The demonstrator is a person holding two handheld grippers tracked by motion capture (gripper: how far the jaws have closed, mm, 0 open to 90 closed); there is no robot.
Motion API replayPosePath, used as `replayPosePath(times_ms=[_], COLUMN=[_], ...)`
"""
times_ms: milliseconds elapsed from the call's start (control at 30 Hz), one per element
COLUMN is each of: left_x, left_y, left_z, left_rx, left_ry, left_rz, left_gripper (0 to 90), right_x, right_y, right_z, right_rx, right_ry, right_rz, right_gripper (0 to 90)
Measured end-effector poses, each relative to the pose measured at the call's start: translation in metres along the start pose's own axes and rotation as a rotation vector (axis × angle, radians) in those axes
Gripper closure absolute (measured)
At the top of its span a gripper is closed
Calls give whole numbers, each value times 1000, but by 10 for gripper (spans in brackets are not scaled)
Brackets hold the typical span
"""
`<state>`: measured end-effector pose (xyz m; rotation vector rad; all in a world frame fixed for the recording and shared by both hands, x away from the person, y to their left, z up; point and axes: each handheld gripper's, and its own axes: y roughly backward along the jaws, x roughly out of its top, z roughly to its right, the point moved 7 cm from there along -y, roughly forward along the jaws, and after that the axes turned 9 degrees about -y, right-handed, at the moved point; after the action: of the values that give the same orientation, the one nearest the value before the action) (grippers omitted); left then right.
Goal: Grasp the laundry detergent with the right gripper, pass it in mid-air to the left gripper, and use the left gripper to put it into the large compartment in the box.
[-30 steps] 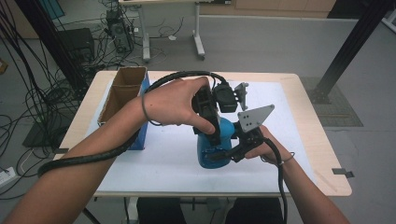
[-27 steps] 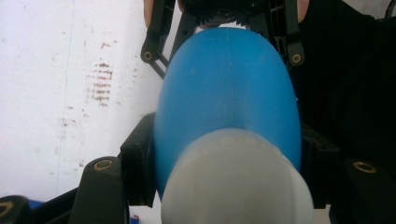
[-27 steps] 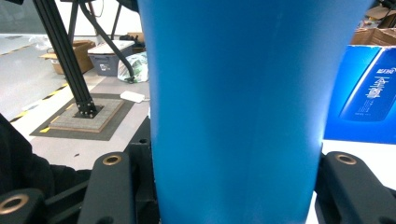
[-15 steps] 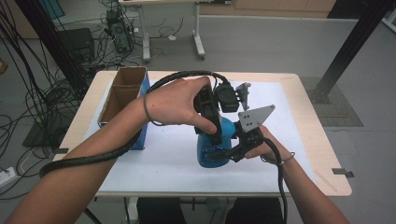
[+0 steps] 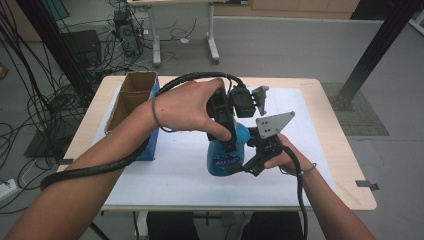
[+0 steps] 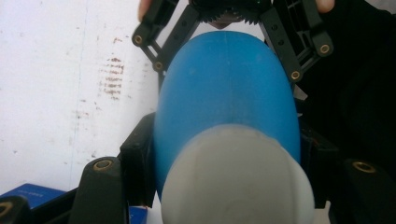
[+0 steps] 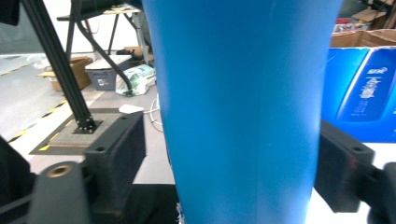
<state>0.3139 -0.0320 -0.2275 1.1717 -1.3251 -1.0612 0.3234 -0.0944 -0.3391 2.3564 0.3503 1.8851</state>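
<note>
Two grippers on one blue bottle (image 5: pixel 224 155), standing upright on the white table sheet (image 5: pixel 170 172) near the front edge. Left gripper (image 5: pixel 226 131) clamps the bottle's upper part from above, pads tight against both flanks just below the white cap (image 6: pixel 236 179). Right gripper (image 5: pixel 251 161), low at the body, has just been opening: the bottle sits between its jaws with a gap showing at the left pad. Judged: a handover, the left gripper now carrying the bottle alone.
</note>
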Motion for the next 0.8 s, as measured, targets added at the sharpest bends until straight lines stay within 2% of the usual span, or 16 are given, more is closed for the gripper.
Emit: replayPosePath(times_ms=[133,300,433,533,700,800], left_x=[0,1,1,1,1,0], left_y=[0,2,3,3,1,1], left_z=[0,-1,-1,-1,-1,-2], left_rx=[-4,1,3,1,1,5], left_ry=[-3,-1,-1,0,5,10], left_rz=[1,2,-2,-2,-4,0], left_gripper=[379,379,379,379,378,378], right_x=[1,1,3,5,6,5], right_y=[0,1,3,4,4,3], right_z=[3,3,3,3,2,1], right_rx=[-28,-16,-41,-56,-55,-52], right_ry=[-8,2,31,35,31,28], right_rz=[6,-8,-21,-29,-54,-89], right_gripper=[82,19,9,5,5,5])
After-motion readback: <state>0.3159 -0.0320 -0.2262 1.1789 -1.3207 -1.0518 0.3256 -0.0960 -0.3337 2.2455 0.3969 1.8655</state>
